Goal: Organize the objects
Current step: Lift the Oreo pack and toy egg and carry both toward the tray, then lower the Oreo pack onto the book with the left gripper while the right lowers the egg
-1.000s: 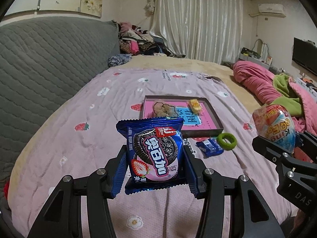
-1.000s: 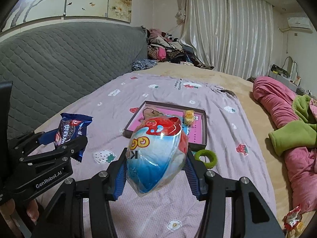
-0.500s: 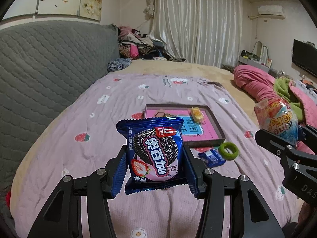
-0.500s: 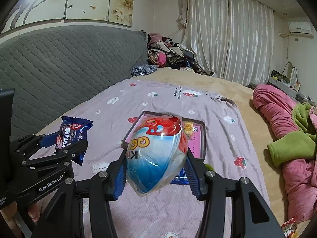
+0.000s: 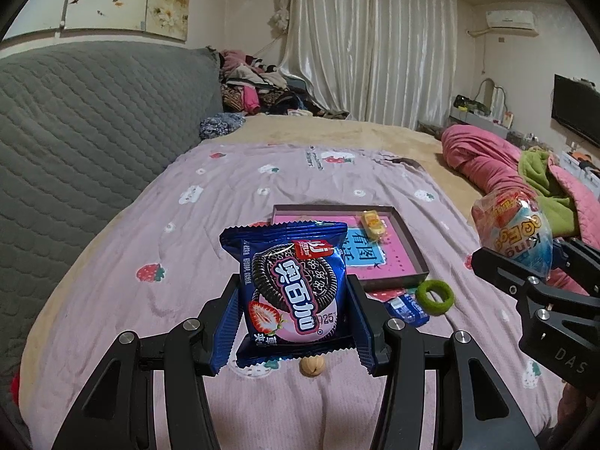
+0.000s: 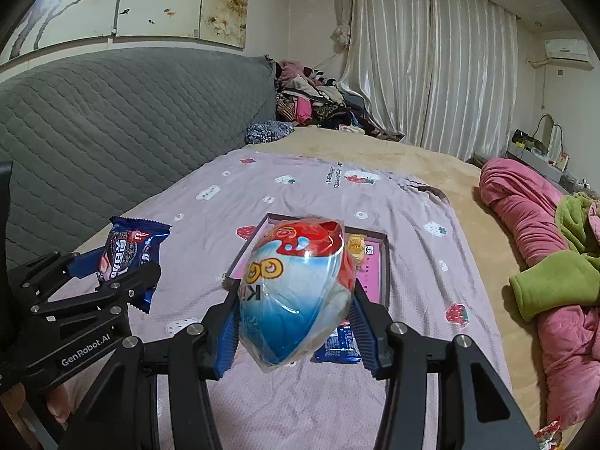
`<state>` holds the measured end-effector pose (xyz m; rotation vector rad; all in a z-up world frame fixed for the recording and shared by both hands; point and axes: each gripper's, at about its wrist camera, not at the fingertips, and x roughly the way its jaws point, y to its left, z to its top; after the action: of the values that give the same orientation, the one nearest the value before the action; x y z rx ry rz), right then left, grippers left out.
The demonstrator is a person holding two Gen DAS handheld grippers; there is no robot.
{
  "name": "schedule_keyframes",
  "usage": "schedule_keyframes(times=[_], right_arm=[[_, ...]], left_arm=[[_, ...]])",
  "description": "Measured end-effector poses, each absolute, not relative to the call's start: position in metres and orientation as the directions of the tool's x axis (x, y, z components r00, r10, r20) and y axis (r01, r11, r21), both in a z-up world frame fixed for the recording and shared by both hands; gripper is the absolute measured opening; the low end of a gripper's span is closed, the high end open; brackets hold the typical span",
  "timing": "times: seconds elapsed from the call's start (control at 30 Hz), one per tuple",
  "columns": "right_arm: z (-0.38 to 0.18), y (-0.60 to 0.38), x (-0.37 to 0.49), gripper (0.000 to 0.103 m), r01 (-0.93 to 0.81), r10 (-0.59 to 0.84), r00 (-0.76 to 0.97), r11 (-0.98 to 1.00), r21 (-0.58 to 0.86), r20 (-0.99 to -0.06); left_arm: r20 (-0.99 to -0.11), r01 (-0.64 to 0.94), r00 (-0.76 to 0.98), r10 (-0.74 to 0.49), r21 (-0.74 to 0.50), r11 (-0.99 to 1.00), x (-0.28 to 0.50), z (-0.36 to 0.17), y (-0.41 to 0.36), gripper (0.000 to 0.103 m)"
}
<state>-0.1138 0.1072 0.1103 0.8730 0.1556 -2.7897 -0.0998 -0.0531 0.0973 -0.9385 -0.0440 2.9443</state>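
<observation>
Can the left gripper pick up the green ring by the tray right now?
Probably not as things stand. The left gripper is shut on the cookie packet, so its jaws are full. The green ring lies in the open on the bedspread beside the tray; nothing covers it.

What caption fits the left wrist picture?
Left gripper holds a cookie pack above the bed.

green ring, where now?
Left wrist view: the green ring lies on the bedspread off the tray's near right corner, beside a small blue packet.
</observation>
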Motion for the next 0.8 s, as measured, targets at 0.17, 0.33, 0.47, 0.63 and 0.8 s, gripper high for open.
schedule_keyframes(times=[0.17,0.33,0.47,0.63,0.8], right_arm=[[0.109,0.111,-0.128,0.053,0.230,-0.168,-0.801,-0.972,-0.037,-0.574],[0.112,0.114,-0.148,0.053,0.218,-0.154,-0.806,-0.975,-0.045,-0.572],[0.117,0.114,-0.162,0.053,0.217,-0.152,-0.812,-0.975,-0.051,-0.563],[0.124,0.114,-0.181,0.053,0.221,-0.173,-0.821,-0.975,-0.023,-0.544],[0.131,0.113,-0.201,0.053,0.219,-0.168,-0.831,-0.975,-0.034,-0.530]], left_arm=[[-0.583,-0.046,-0.810,0.064,-0.045,-0.998,-0.118,0.096,-0.054,0.054],[-0.582,-0.050,-0.810,0.067,-0.046,-0.998,-0.140,0.099,-0.055,0.054],[-0.584,-0.054,-0.809,0.065,-0.035,-0.998,-0.160,0.102,-0.053,0.054],[-0.577,-0.064,-0.814,0.070,-0.030,-0.997,-0.187,0.108,-0.048,0.054],[-0.562,-0.077,-0.823,0.083,-0.035,-0.996,-0.211,0.116,-0.044,0.054]])
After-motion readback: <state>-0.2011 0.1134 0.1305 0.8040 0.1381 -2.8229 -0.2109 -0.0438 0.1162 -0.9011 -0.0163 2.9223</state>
